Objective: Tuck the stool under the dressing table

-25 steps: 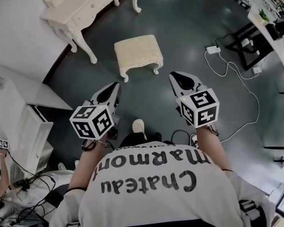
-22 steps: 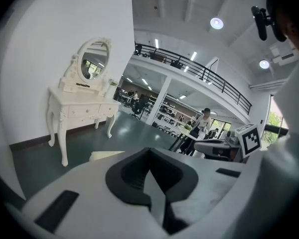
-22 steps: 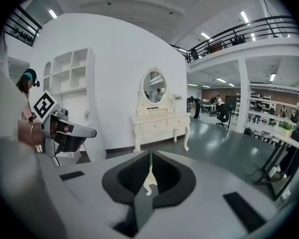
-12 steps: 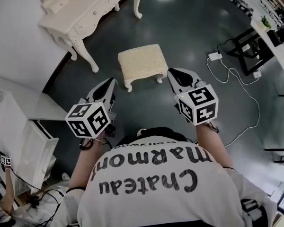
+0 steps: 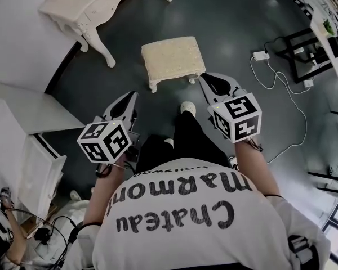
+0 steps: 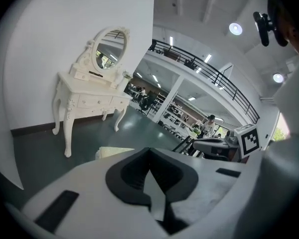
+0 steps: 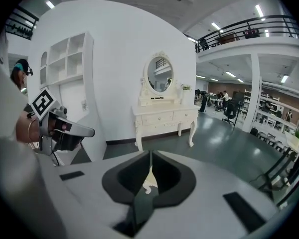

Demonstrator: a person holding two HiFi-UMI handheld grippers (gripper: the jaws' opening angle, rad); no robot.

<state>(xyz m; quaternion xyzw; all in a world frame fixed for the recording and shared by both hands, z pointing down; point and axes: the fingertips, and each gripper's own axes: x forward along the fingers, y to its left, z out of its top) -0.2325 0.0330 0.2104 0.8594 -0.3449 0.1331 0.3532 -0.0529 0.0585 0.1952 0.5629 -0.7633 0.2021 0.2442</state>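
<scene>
Status: nothing done yet. The stool [image 5: 173,59] stands upright on the open floor [image 5: 242,16]. The dressing table [image 5: 81,7] is beyond the stool's far-left corner, against the wall and well apart from it.

Left tongs [image 5: 132,96] are fully closed and hold nothing; they're short of the stool's near-left corner. Right tongs [image 5: 205,80] are also closed and empty, just beside the stool's near-right leg. I can see no contact on either. My shoe [image 5: 186,108] is just short of the stool's near edge, between the tongs.

Left to do, as I judge it: get both tongs against the stool's near side, push it across to the table, line it up between the front legs and slide it under.
</scene>
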